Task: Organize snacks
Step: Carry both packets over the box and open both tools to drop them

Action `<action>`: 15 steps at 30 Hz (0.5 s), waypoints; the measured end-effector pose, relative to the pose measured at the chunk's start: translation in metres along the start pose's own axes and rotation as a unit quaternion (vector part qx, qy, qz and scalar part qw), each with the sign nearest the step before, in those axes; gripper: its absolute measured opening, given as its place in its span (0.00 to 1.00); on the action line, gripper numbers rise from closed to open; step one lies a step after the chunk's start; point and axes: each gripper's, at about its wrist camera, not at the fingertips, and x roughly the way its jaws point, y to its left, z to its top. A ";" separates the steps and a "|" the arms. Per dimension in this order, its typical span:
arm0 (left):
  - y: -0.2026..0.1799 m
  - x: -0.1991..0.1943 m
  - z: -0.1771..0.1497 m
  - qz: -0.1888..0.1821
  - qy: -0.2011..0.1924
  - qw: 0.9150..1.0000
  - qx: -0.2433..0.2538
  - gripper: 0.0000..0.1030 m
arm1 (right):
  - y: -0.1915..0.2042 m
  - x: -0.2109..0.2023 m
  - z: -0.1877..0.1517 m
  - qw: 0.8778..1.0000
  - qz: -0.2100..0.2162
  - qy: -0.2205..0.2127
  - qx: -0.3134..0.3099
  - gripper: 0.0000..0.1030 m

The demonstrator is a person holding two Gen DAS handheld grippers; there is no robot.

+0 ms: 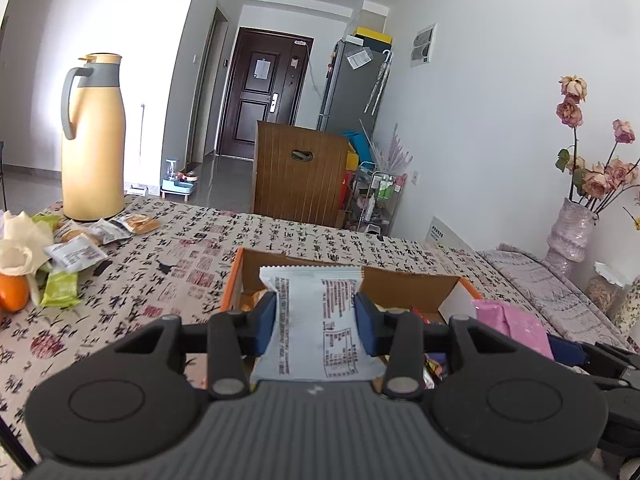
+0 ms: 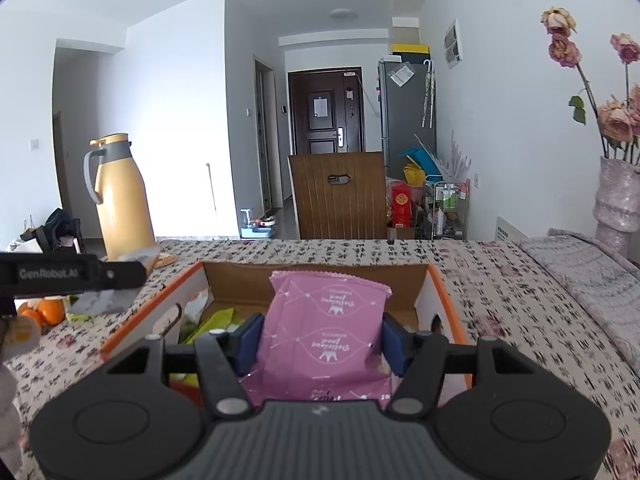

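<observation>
Your bench [image 1: 168,264] carries the cardboard box [image 2: 320,280] straight ahead, already part filled. Bring both packets over its open top before letting go. Your right gripper [image 2: 322,342] is clamped on the pink packet [image 2: 324,332]; your left gripper [image 1: 316,322] pinches the white packet [image 1: 316,320]. Lower each low inside, then release.
</observation>
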 end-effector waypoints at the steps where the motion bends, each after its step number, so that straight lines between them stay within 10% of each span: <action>1: -0.001 0.005 0.002 0.001 0.000 1.000 -0.001 0.41 | 0.000 0.005 0.001 1.000 0.001 0.000 0.001 0.59; 15: 0.002 0.064 -0.015 0.039 0.026 0.999 0.003 0.41 | -0.013 0.061 -0.007 1.000 0.000 0.009 0.030 0.58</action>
